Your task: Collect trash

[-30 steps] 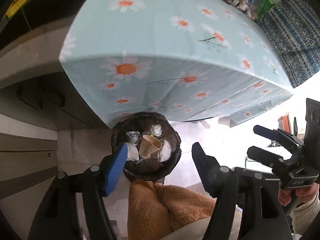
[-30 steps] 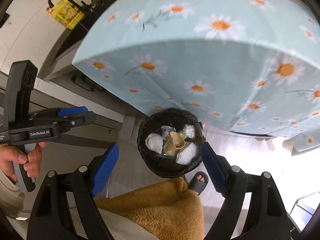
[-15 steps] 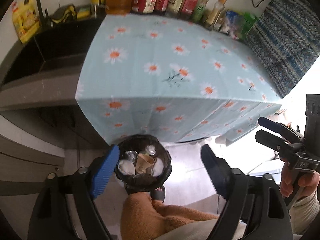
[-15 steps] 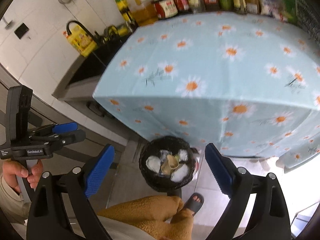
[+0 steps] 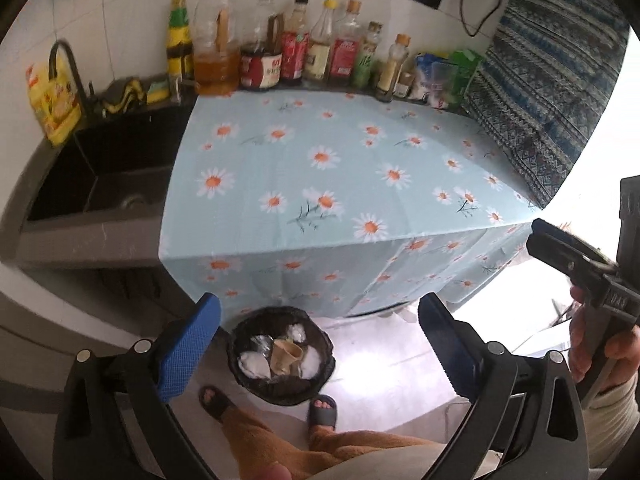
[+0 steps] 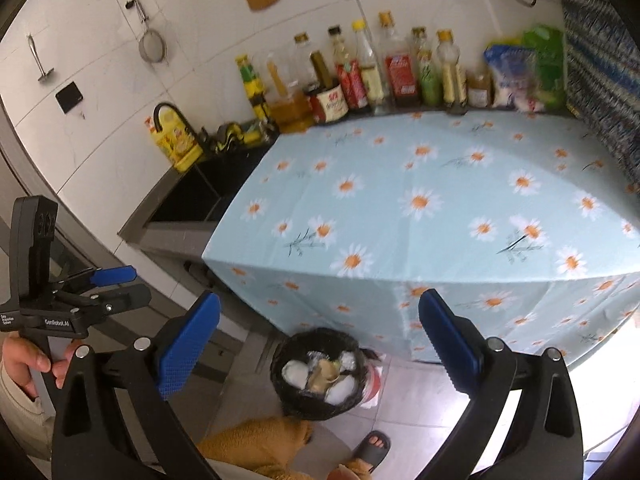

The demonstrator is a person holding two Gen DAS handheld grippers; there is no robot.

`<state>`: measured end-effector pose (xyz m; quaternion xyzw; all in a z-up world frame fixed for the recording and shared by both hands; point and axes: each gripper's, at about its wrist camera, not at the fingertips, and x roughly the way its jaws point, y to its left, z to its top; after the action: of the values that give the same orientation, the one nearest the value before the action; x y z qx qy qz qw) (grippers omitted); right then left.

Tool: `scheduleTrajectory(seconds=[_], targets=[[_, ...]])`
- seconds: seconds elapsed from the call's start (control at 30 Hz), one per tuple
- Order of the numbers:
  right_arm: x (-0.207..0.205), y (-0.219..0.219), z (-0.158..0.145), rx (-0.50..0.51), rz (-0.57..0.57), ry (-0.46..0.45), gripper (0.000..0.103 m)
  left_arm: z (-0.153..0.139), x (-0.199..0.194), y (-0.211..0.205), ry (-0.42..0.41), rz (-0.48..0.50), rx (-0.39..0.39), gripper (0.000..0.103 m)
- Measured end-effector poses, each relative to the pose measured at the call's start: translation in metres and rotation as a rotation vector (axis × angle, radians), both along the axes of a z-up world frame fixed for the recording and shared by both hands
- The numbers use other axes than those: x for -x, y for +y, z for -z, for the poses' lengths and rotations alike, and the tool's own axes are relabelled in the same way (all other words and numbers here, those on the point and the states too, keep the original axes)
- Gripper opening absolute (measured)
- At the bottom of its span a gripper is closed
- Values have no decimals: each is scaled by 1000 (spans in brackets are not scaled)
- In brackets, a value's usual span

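Note:
A black-lined trash bin (image 5: 276, 390) stands on the floor at the foot of the counter. It holds crumpled white paper (image 5: 252, 362), a brown paper cup (image 5: 286, 354) and some foil. My left gripper (image 5: 318, 312) hangs well above the bin, its jaws opening with nothing between the blue pads. In the right wrist view the bin (image 6: 304, 408) and the cup (image 6: 322, 374) also lie far below my right gripper (image 6: 320, 308), whose jaws are opening too, empty. Each view shows the other gripper at its side edge.
A counter under a light blue daisy cloth (image 5: 320, 184) fills the middle. A dark sink (image 5: 104, 168) lies to its left, a row of bottles (image 5: 296, 60) along the wall, patterned fabric (image 5: 540, 80) to the right. The person's sandalled feet (image 5: 322, 410) flank the bin.
Both grippers have risen and tipped upward, so the bin looks smaller and lower and the counter top and bottles have come into view. Both pairs of jaws have spread wider.

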<state>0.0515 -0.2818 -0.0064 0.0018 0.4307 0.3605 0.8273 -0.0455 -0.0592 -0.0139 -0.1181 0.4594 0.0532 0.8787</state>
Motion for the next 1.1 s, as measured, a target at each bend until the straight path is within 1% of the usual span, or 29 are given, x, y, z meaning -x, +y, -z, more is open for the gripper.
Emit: scheduleTrajectory(seconds=[0.17, 0.27, 0.4, 0.47, 0.8, 1.1], targets=[[2, -8, -18, 18, 44, -59, 99, -15, 1, -6, -34, 19, -3, 96], [2, -12, -26, 20, 77, -57, 99, -22, 2, -7, -47, 21, -12, 96], [2, -13, -32, 36, 104, -70, 99, -27, 3, -4, -56, 33, -1, 96], [1, -11, -32, 43, 111, -58, 99, -28, 4, -4, -58, 32, -20, 96], [5, -3, -32, 58, 112, -48, 99, -25, 7, 6, -63, 24, 0, 96], [6, 1, -30, 65, 100, -43, 99, -24, 9, 5, -66, 36, 7, 96]])
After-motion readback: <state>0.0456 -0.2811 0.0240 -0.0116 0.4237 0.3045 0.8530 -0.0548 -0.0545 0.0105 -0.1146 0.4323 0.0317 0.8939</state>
